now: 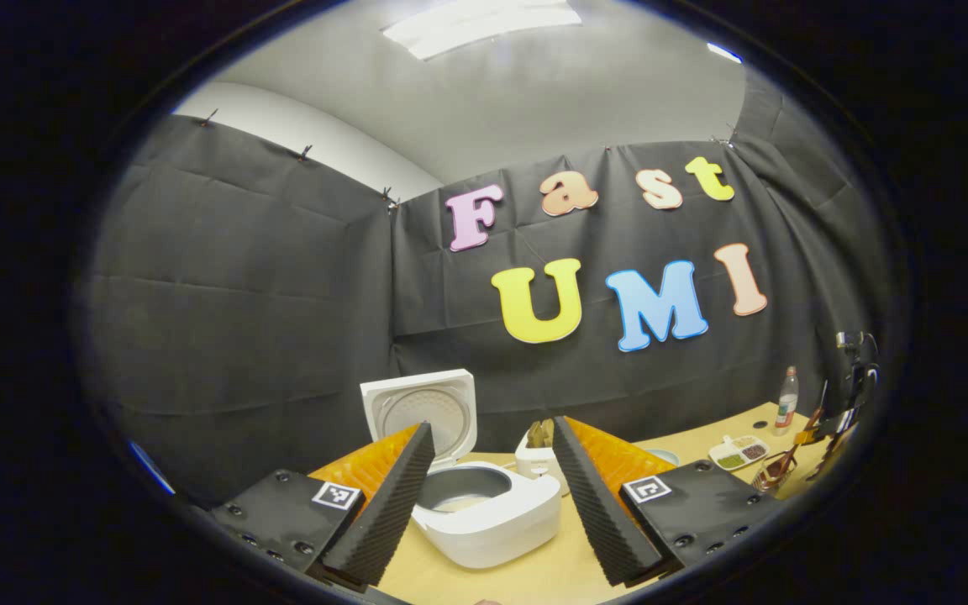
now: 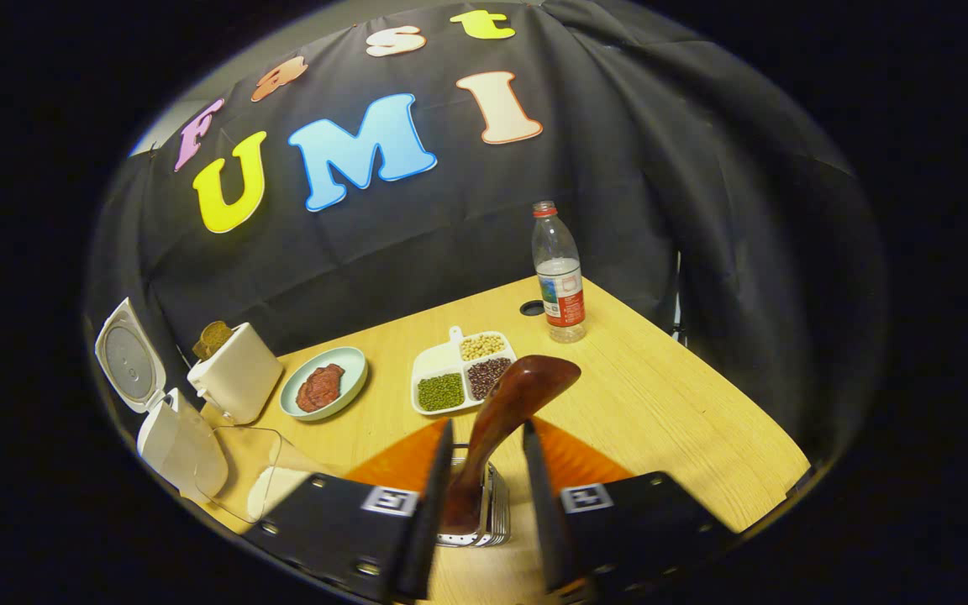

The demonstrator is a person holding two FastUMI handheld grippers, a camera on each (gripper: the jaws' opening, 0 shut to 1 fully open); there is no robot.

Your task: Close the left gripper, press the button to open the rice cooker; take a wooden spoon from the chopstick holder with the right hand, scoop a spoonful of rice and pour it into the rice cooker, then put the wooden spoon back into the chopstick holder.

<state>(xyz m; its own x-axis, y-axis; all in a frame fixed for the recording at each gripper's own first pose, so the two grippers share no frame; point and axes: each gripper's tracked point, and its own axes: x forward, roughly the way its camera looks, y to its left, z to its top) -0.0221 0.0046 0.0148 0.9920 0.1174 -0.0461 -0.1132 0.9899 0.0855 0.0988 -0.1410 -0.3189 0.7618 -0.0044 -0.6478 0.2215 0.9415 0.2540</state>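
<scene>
The white rice cooker stands open just ahead of my left gripper, its lid tipped up and back. My left gripper's fingers are spread wide with nothing between them. In the right gripper view the wooden spoon stands bowl-up in the wire chopstick holder. My right gripper is open, one finger on each side of the spoon's handle with a small gap on both sides. A clear container of rice sits left of the holder. The rice cooker is at the far left.
On the wooden table stand a white toaster with bread, a plate of meat, a divided dish of beans and a water bottle. The table's right half is bare. The other gripper shows far right.
</scene>
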